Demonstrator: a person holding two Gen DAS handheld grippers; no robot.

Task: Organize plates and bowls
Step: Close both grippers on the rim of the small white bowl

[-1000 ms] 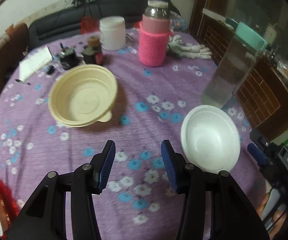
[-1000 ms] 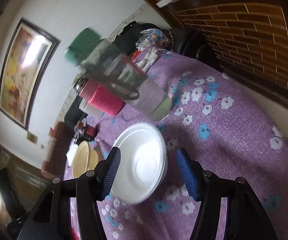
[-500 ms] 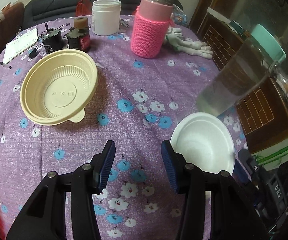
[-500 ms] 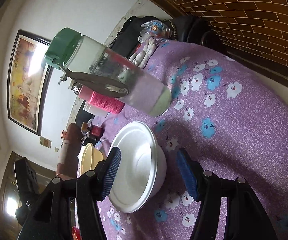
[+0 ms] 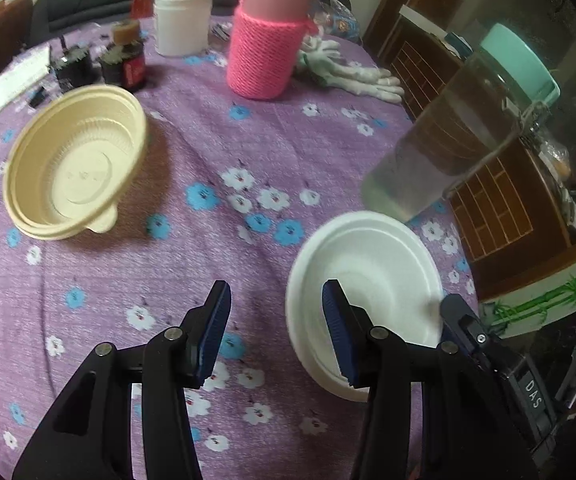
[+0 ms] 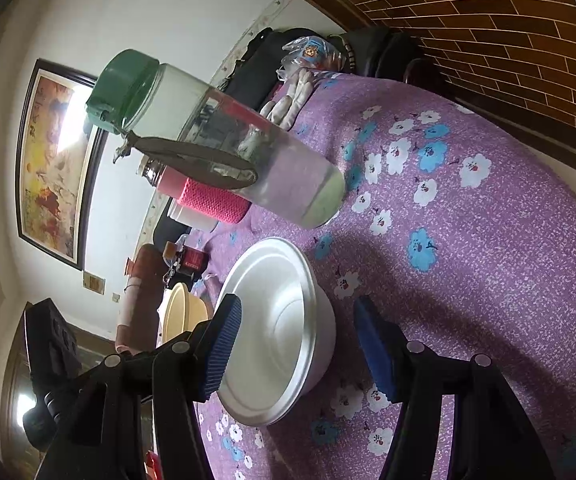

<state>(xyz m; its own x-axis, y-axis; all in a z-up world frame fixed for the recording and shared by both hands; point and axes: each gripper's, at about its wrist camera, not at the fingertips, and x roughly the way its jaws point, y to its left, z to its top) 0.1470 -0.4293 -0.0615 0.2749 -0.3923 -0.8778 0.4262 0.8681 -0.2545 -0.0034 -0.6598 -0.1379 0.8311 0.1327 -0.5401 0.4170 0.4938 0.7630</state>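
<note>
Right gripper (image 6: pixel 296 344) wide, straddling white bowl (image 6: pixel 284 332) rim, ungripped; left gripper (image 5: pixel 276 332) narrower, empty. Next: pinch rim, carry left to beige bowl (image 5: pixel 76 160).

Both tools share one build — black plastic frames with triangular cut-outs, and round silver screw heads at the linkage pivots. The left gripper (image 5: pixel 276 330) and the right gripper (image 6: pixel 296 348) each carry dark blue ribbed pads on their fingers. In the left wrist view the right tool's black body at near right bears white letters — "DAS" — and a small green light.
</note>
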